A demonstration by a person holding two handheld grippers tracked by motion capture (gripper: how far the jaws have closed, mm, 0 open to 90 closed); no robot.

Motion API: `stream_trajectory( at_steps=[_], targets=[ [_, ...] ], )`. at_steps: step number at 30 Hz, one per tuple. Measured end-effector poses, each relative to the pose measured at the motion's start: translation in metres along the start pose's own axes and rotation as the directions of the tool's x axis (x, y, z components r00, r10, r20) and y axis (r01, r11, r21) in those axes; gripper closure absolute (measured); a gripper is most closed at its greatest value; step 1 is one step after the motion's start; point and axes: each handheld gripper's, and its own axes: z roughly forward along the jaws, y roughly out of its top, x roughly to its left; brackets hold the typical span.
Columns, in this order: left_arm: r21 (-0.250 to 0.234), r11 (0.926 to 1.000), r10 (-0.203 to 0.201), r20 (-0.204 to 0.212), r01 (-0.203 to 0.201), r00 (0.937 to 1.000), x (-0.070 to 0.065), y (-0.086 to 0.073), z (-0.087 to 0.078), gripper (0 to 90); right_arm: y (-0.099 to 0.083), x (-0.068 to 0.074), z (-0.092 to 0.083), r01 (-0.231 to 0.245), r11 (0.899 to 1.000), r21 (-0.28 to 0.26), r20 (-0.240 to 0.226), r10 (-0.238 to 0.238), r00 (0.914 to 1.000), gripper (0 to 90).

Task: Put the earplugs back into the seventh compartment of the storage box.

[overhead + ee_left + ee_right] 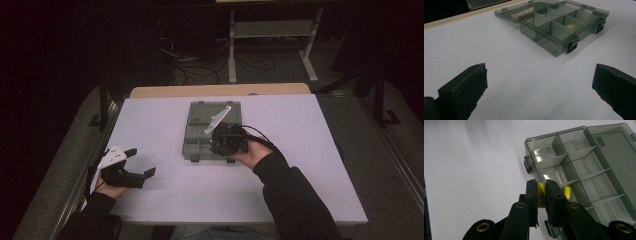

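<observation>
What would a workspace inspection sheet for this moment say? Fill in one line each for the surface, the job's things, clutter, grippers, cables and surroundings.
Surface: white table top, mostly bare.
Job's things: smoky compartment box, lid open flat; small yellow piece held over it.
Clutter: nothing seen.
Grippers: right gripper shut on the yellow piece; left gripper open, apart from the box.
Cables: black gripper cable; floor cables behind.
Surroundings: dark room, metal stand.

Smoky grey transparent plastic compartment box [584,167] showing black latches, small yellow piece [541,195] glowing between black jaws of the right gripper [541,190], pale lilac-white tabletop [165,195] lying beneath, black left gripper [135,167] carrying a white plate.
</observation>
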Motion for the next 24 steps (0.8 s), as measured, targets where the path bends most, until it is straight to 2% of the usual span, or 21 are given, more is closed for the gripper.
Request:
stream_trajectory(
  at_steps=[10,16,24],
  targets=[
    [0.002,1.0,0.0,0.002,0.0,1.0,0.0,0.0,0.0,0.0,0.0,-0.018,-0.001,-0.032,0.999,0.004,0.023,0.032,0.9992,79.6],
    [0.0,1.0,0.0,0.001,0.0,1.0,0.0,0.0,0.0,0.0,-0.004,-0.031,0.005,-0.07,0.997,0.017,0.033,0.069,0.9971,79.6],
    [-0.001,1.0,0.0,0.002,0.0,1.0,0.0,0.0,0.0,0.0,-0.005,-0.041,0.016,-0.1,0.994,0.034,0.042,0.099,0.9942,79.5]
  ],
)
